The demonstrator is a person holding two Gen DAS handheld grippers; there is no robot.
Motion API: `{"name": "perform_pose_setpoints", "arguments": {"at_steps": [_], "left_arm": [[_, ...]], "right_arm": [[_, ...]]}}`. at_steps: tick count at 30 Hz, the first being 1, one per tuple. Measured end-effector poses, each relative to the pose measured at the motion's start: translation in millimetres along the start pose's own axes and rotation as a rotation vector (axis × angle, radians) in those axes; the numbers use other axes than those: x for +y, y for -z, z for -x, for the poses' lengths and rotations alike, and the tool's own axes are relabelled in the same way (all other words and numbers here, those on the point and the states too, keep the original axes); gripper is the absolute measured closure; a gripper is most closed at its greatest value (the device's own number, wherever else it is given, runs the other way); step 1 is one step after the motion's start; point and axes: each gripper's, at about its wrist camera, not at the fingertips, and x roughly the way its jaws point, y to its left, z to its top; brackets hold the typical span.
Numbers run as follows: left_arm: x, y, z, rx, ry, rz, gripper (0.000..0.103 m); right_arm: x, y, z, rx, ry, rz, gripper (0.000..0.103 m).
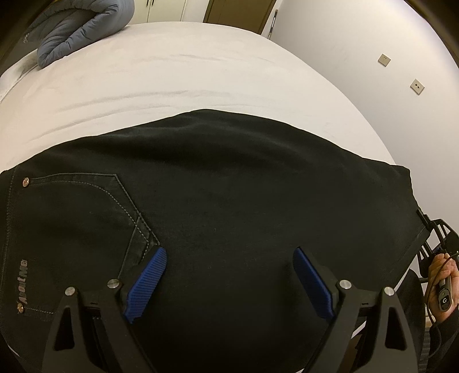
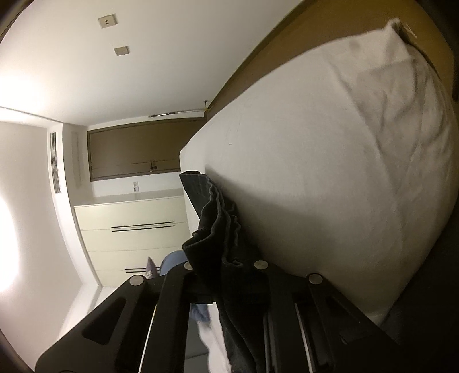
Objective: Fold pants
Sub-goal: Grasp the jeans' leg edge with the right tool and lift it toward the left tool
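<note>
Black pants (image 1: pixel 229 200) lie flat across the white bed (image 1: pixel 172 71), a back pocket with light stitching at the left. My left gripper (image 1: pixel 229 252) hovers just over the cloth, open, its blue pads (image 1: pixel 149 275) wide apart with nothing pinched. At the right edge of the pants, my right gripper (image 1: pixel 427 229) is held by a person's hand (image 1: pixel 441 269). In the right wrist view the camera is rolled sideways, and the right gripper (image 2: pixel 226 266) is shut on a bunched edge of the pants (image 2: pixel 218 215), which stands up from the jaws beside the bed (image 2: pixel 315 172).
A folded grey-blue duvet (image 1: pixel 77 25) lies at the bed's far left corner. A white wall with two sockets (image 1: pixel 384 60) runs along the bed's right side. Cream drawers (image 2: pixel 132 229) and a brown cupboard (image 2: pixel 134 149) stand beyond the bed.
</note>
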Motion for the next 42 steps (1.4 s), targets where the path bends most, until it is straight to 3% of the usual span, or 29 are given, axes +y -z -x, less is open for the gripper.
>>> {"name": "perform_pose_setpoints", "arguments": {"at_steps": [4, 7, 9, 12, 14, 17, 18, 24, 30, 33, 34, 35, 36, 37, 42], "left_arm": [[-1, -1, -2, -0.004, 0.016, 0.014, 0.012], [4, -1, 0, -0.009, 0.037, 0.032, 0.012], [7, -2, 2, -0.012, 0.051, 0.048, 0.012], [12, -6, 7, -0.024, 0.094, 0.105, 0.012], [18, -9, 10, -0.028, 0.151, 0.16, 0.01], [23, -13, 9, -0.003, 0.249, 0.23, 0.008], [24, -15, 8, 0.002, 0.262, 0.243, 0.008], [19, -33, -7, 0.039, 0.321, 0.316, 0.002], [-4, -65, -25, 0.108, 0.419, 0.312, 0.0], [-21, -78, -42, 0.183, 0.392, 0.242, 0.002], [-26, -81, -45, 0.195, 0.387, 0.211, 0.013], [-28, -83, -47, 0.202, 0.398, 0.197, 0.036], [-30, -85, -49, 0.22, 0.403, 0.181, 0.053], [-32, -87, -51, 0.241, 0.393, 0.16, 0.085], [-27, -100, -33, 0.221, 0.349, 0.032, 0.094]], "right_arm": [[29, 13, 6, -0.019, 0.066, 0.105, 0.097], [81, 39, -4, 0.002, 0.144, 0.326, 0.097], [126, 81, -21, 0.052, 0.197, 0.579, 0.097], [166, 179, -54, 0.2, 0.232, 0.966, 0.097], [158, 259, -84, 0.351, 0.285, 1.221, 0.097], [114, 328, -123, 0.472, 0.448, 1.475, 0.097], [99, 340, -131, 0.505, 0.481, 1.504, 0.097], [96, 355, -126, 0.404, 0.492, 1.621, 0.097], [98, 382, -110, 0.311, 0.471, 1.769, 0.097], [104, 395, -100, 0.291, 0.452, 1.83, 0.097], [105, 399, -99, 0.289, 0.446, 1.844, 0.097], [107, 402, -98, 0.288, 0.441, 1.855, 0.097], [108, 406, -97, 0.289, 0.431, 1.863, 0.097], [110, 410, -96, 0.29, 0.421, 1.872, 0.097], [115, 430, -88, 0.312, 0.365, 1.925, 0.097]]}}
